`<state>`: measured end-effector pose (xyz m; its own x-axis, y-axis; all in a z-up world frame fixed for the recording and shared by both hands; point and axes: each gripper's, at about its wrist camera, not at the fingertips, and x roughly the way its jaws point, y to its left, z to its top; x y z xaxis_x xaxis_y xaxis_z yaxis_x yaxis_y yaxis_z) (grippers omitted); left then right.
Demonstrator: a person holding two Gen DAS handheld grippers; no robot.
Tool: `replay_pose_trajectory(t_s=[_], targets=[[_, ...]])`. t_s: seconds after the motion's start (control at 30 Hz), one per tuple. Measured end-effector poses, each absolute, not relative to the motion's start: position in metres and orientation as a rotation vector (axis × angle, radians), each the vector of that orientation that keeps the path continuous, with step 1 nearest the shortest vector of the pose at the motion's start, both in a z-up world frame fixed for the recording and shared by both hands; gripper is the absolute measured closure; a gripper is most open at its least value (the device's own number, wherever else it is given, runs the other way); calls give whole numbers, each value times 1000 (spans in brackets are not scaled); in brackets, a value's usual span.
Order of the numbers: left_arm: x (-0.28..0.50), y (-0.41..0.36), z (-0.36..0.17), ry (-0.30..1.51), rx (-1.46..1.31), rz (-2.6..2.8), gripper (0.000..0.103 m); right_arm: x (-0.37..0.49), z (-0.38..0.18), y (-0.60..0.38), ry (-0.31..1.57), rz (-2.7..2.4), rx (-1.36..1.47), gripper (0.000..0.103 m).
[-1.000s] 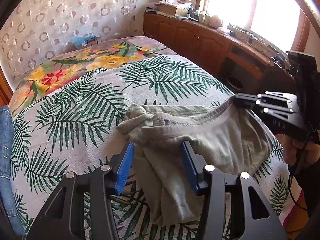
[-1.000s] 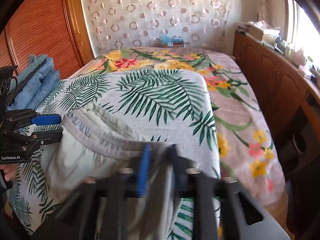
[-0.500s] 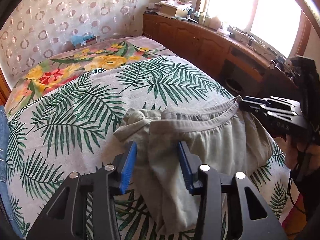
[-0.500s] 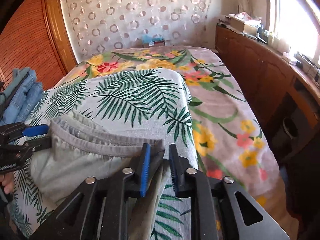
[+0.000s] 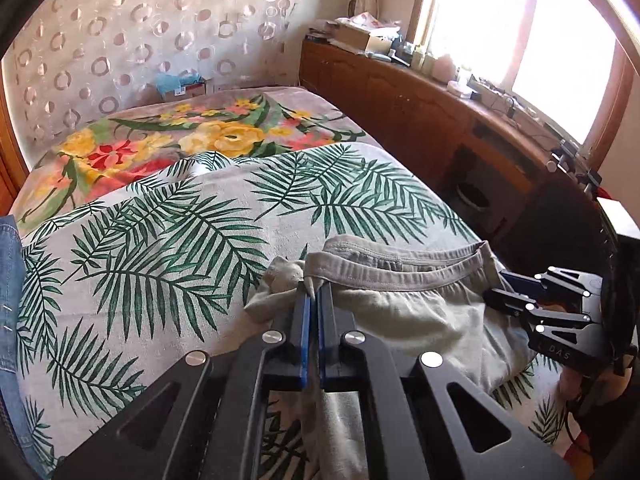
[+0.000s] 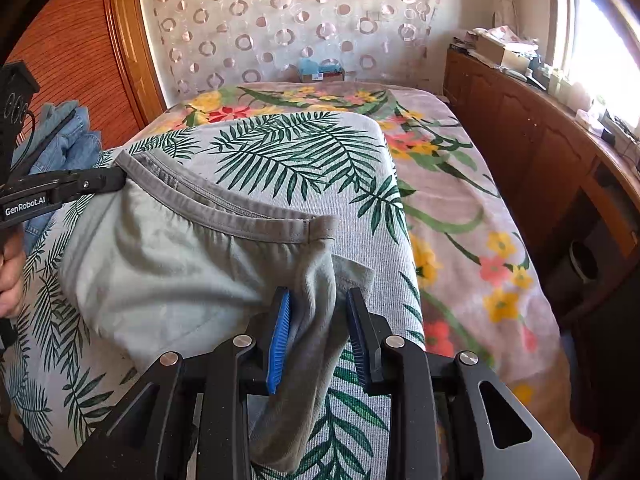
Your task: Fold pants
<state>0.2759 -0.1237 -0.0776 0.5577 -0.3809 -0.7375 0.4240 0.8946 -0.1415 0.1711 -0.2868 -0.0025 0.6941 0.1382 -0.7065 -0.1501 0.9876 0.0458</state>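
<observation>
The soft, light grey-green cotton pants [image 5: 400, 308] will sag unless taken by the waistband; left gripper [image 5: 314, 304] pinches it, right gripper [image 6: 316, 316] seemingly spread around loose cloth.

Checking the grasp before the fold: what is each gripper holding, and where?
Left gripper pinches the grey pants at the waistband end; the right gripper straddles them, unclamped.

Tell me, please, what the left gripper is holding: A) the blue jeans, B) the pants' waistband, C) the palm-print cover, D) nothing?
B: the left gripper has its jaws shut on one end of the waistband of the grey pants.
</observation>
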Motion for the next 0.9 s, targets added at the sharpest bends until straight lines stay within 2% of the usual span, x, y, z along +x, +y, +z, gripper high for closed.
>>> replay_pose_trajectory(t_s=[0.17,0.23,0.33,0.4,0.5,0.9], targets=[[271,-126,-84,885,83,-468,99,164,2,-287,777,170,-1,74],[265,-124,-82,877,95,-480,92,157,5,-287,765,179,7,74],[254,-121,-78,863,130,-482,75,144,7,-286,745,199,20,74],[244,-117,-74,844,137,-500,54,133,8,-284,733,208,17,72],[230,-111,-71,833,146,-530,47,121,5,-283,732,215,22,65],[200,-112,-103,910,219,-551,45,94,-10,-280,766,228,-29,65]])
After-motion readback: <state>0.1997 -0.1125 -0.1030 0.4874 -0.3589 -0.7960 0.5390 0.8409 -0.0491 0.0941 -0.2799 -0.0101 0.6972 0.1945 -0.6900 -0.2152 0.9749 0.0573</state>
